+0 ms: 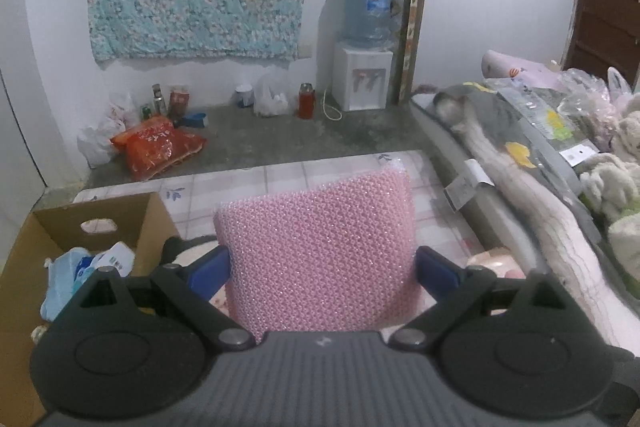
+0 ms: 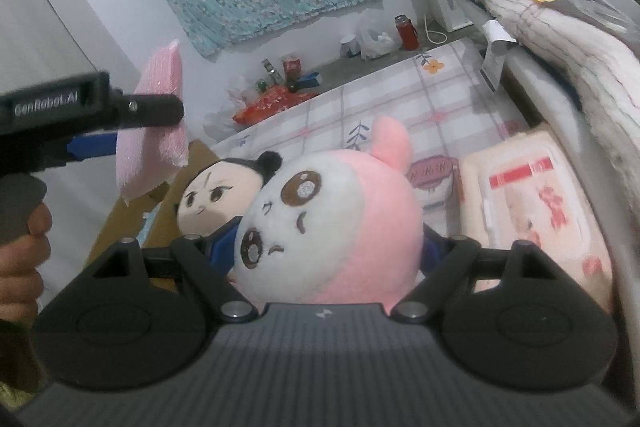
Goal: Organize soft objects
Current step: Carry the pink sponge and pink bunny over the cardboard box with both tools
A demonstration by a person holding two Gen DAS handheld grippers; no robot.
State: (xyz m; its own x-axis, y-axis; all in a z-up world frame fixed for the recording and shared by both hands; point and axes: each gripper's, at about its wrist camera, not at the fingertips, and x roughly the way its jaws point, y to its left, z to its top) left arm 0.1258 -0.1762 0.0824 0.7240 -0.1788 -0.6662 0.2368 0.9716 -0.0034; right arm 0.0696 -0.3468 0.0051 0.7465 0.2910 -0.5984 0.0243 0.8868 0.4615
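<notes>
My left gripper [image 1: 322, 259] is shut on a pink knitted sponge pad [image 1: 316, 247], its blue fingers pressing both side edges and holding it upright above the checked bedsheet [image 1: 280, 183]. The right wrist view shows that same pad [image 2: 160, 131] lifted at the left in the left gripper [image 2: 132, 131], over an open cardboard box [image 2: 192, 163]. My right gripper [image 2: 328, 247] is shut wide on a round pink-and-white plush toy [image 2: 332, 219]. A black-haired doll [image 2: 216, 199] lies just behind the plush, beside the box.
The cardboard box [image 1: 24, 247] at lower left holds blue and white packs [image 1: 80, 267]. A pack of wipes [image 2: 536, 203] lies on the sheet at right. Folded blankets and plush toys [image 1: 540, 227] pile up along the right. Red bags [image 1: 160, 147] and a water dispenser [image 1: 366, 75] stand on the floor beyond.
</notes>
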